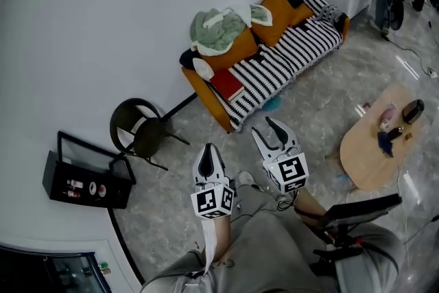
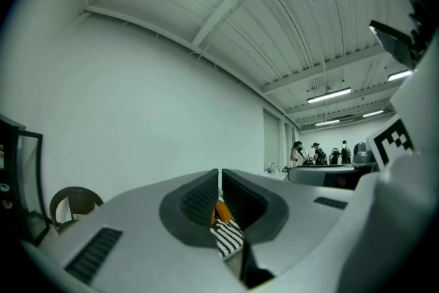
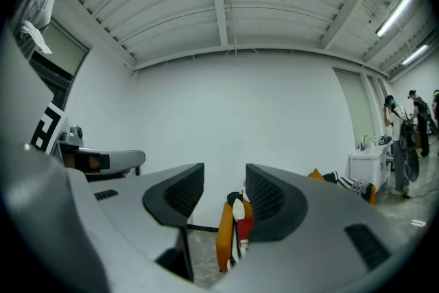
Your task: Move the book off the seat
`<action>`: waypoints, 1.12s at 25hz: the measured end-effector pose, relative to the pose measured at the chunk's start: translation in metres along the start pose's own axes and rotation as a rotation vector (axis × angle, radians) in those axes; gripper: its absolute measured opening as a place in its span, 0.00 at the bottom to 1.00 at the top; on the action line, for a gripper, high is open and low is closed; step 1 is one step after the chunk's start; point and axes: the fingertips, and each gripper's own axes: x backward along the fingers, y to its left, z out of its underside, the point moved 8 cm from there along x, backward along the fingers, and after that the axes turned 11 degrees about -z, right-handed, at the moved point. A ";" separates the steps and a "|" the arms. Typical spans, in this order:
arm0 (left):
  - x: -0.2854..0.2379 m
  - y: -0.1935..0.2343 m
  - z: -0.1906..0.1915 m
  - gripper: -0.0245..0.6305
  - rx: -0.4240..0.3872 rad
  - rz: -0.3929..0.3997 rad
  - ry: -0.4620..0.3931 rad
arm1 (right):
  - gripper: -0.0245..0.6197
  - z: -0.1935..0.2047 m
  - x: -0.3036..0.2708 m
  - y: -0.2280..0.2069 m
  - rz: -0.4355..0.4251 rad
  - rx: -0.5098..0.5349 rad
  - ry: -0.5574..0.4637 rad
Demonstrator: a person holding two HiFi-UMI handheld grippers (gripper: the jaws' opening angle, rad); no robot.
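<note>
Grey trousers (image 1: 274, 254) of the person fill the bottom of the head view. Just above them both grippers point up the frame toward the sofa (image 1: 206, 94). The left gripper (image 1: 208, 147) sits left of centre, and its own view shows its fingers (image 2: 206, 195) closed together with nothing held. The right gripper (image 1: 262, 125) is just beside it on the right. Its fingers (image 3: 182, 192) stand apart with nothing pressed between them, and only the far sofa end shows through the gap.

The book (image 1: 227, 84) is red and lies flat on the sofa seat, at the lower left end of the striped cover (image 1: 302, 44). It is well apart from both grippers. In the right gripper view it appears as a red patch (image 3: 245, 228) low in the gap. A green blanket (image 1: 216, 29) and orange cushions (image 1: 278, 14) sit higher on the sofa. A dark round chair (image 1: 140, 127) stands at left of the frame, and a wooden tabletop (image 1: 363, 154) with small items is at right.
</note>
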 end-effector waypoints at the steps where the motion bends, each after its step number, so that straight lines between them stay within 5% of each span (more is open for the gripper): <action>1: -0.007 -0.001 0.000 0.06 -0.001 0.002 -0.002 | 0.33 -0.001 -0.004 -0.003 0.001 0.003 0.003; 7: -0.064 -0.010 0.010 0.08 0.022 0.030 -0.021 | 0.41 -0.005 -0.026 -0.034 0.052 0.030 0.015; 18: -0.207 0.027 0.030 0.52 0.041 0.088 0.004 | 0.47 0.001 -0.145 -0.088 0.082 0.076 0.067; 28: -0.326 0.096 0.023 0.57 0.082 0.108 -0.012 | 0.49 -0.005 -0.267 -0.111 0.113 0.114 0.117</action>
